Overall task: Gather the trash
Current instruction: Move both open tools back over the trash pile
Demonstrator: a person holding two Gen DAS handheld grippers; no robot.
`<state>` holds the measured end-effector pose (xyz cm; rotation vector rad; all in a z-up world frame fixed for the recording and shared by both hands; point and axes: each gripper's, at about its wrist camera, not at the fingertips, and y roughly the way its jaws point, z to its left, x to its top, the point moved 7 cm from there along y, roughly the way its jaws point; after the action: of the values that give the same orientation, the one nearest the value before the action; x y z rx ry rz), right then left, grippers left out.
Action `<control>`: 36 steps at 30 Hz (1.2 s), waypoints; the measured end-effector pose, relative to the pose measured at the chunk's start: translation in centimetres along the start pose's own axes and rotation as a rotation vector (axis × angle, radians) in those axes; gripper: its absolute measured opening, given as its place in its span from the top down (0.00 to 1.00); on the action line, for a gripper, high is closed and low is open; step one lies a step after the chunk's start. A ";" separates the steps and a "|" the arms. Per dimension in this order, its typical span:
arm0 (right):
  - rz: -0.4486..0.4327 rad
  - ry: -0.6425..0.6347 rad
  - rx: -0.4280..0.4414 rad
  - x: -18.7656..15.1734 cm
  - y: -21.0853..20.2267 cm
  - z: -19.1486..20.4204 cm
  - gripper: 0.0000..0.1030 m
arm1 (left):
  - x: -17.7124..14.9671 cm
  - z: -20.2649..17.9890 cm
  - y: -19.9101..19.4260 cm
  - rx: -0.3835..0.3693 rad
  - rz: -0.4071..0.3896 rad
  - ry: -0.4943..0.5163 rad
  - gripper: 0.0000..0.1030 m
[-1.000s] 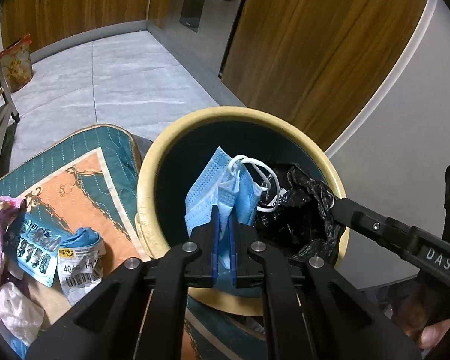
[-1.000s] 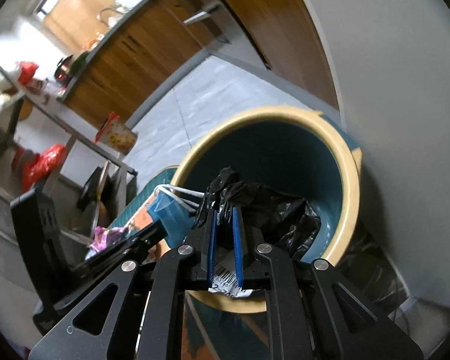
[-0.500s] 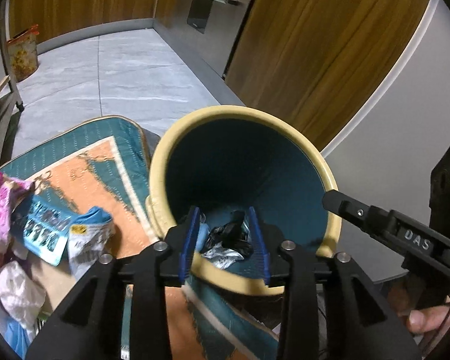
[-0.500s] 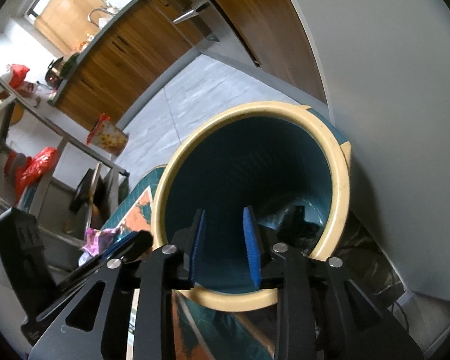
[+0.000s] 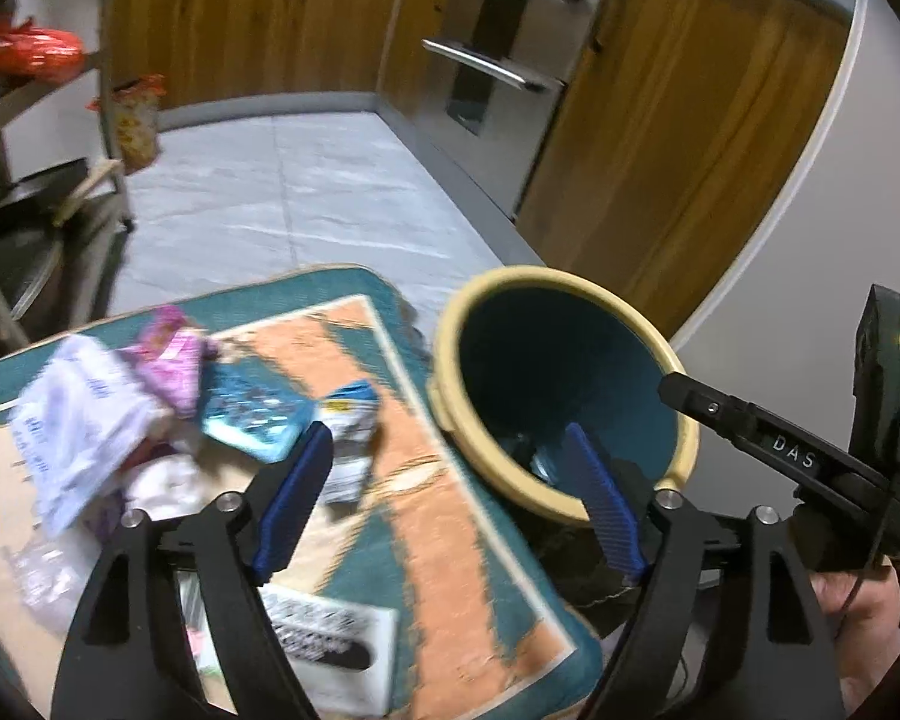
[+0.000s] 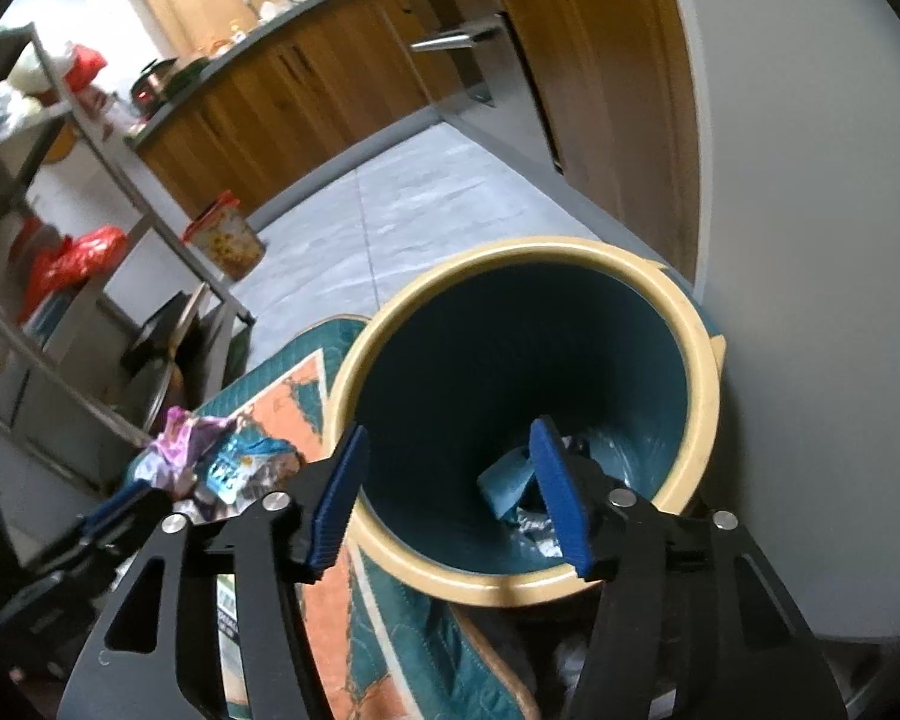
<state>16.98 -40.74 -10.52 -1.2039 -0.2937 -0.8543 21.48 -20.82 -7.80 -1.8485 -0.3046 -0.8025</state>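
Observation:
A teal bin with a cream rim (image 5: 450, 324) (image 6: 705, 372) stands beside the teal and orange mat (image 5: 438, 516). A blue face mask (image 6: 507, 480) and crumpled trash lie at its bottom. My left gripper (image 5: 450, 504) is open and empty, above the mat's edge and the bin's near rim. My right gripper (image 6: 450, 498) is open and empty over the bin's mouth. Loose trash lies on the mat: a white bag (image 5: 78, 420), a purple wrapper (image 5: 174, 360), a teal packet (image 5: 252, 414), a blue-and-white packet (image 5: 351, 420) and a printed card (image 5: 324, 642).
Wooden kitchen cabinets (image 5: 258, 42) and an oven (image 5: 486, 66) line the far side of the grey tiled floor (image 5: 282, 198). A metal shelf rack (image 6: 90, 192) with red bags stands at the left. A white wall (image 6: 810, 240) is right behind the bin.
Both grippers let go of the mask and the black bag, which dropped into the bin. Both then opened wider and pulled back; the left one swung left toward the mat.

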 end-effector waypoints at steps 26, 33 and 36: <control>-0.008 -0.349 0.078 -3.8 -2.0 9.8 0.20 | -7.5 14.0 -11.3 0.280 -0.049 -0.129 0.22; 0.021 -0.423 0.119 -5.9 -2.0 12.9 0.20 | -9.5 18.6 -11.1 0.334 -0.020 -0.233 0.25; 0.045 -0.452 0.147 -7.0 -1.7 14.3 0.20 | -9.6 19.7 -10.5 0.331 -0.006 -0.247 0.28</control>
<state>14.39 -25.09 -8.40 -1.2513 -0.6810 -0.5044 16.14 2.72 -10.90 -1.6318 -0.5651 -0.4918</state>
